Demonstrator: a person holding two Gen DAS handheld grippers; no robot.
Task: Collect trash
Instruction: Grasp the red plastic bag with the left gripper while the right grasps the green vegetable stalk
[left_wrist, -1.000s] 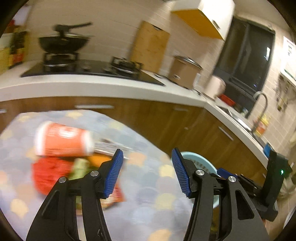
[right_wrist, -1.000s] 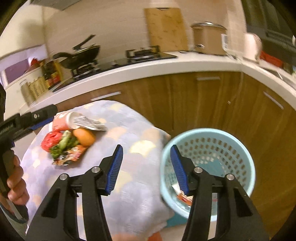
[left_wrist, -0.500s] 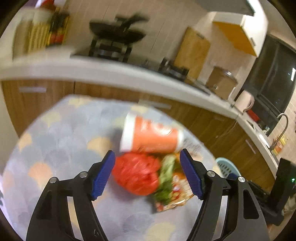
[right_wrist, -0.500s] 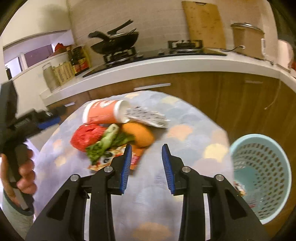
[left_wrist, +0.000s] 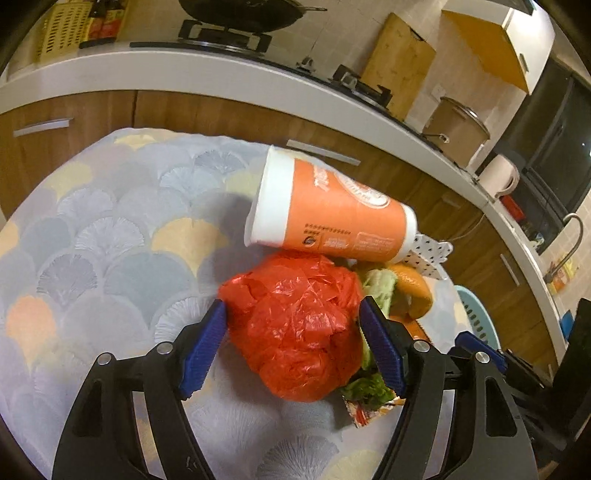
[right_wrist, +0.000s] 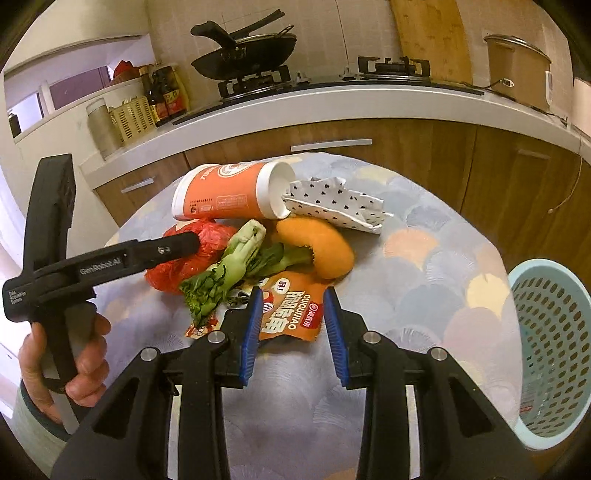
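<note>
Trash lies heaped on the counter (right_wrist: 424, 280). Left claw (left_wrist: 293, 345) gapes wide around the red bag (left_wrist: 299, 325), pads beside it. Crumpled film looks light, soft, slippery; pinch its bulging middle. Right claw (right_wrist: 293, 328), half open, hovers over the orange wrapper (right_wrist: 291, 310). Basket (right_wrist: 550, 350) waits nearby.

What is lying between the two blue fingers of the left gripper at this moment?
The crumpled red plastic bag lies between the fingers of the left gripper, which stand open on either side of it. The left wrist view shows this most clearly.
</note>
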